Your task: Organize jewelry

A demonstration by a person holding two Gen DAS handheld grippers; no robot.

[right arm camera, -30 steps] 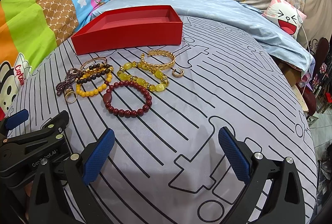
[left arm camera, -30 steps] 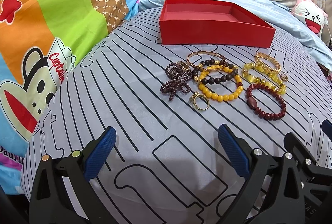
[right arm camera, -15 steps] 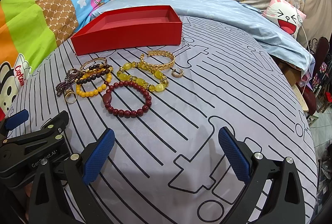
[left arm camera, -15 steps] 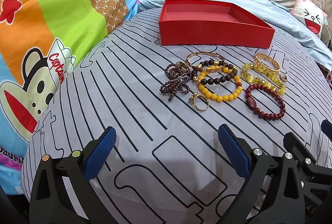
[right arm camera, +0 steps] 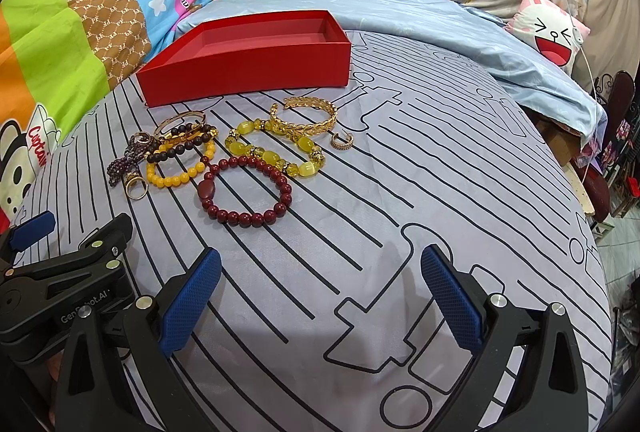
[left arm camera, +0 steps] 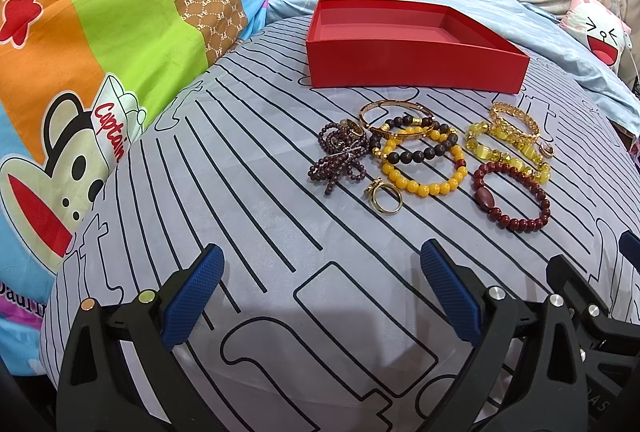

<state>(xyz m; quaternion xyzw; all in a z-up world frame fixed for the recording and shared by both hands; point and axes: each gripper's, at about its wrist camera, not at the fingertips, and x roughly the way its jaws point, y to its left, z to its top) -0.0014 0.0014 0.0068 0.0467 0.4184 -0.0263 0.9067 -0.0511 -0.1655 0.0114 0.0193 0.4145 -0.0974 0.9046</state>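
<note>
Fingers on both grippers are spread wide with nothing between them: the left gripper (left arm camera: 320, 286) and the right gripper (right arm camera: 320, 286) both hover low over the grey line-printed bedspread (right arm camera: 400, 191), side by side. All the jewelry sits in a loose cluster ahead of the fingers. Straight out from the left fingers there's a gold ring (left arm camera: 385, 195), with a tangle of dark purple beads (left arm camera: 339, 159) just left of it and a yellow bead bracelet (left arm camera: 424, 167) overlapping a black bead bracelet (left arm camera: 416, 143) and a thin gold bangle (left arm camera: 394, 111). Ahead and left of the right fingers lies a dark red bead bracelet (right arm camera: 246, 191); past it are a chunky yellow stone bracelet (right arm camera: 276, 147), a gold leaf cuff (right arm camera: 306, 117) and a small hoop earring (right arm camera: 341, 142). Beyond everything sits an open red box (left arm camera: 416, 67), nothing inside it.
</note>
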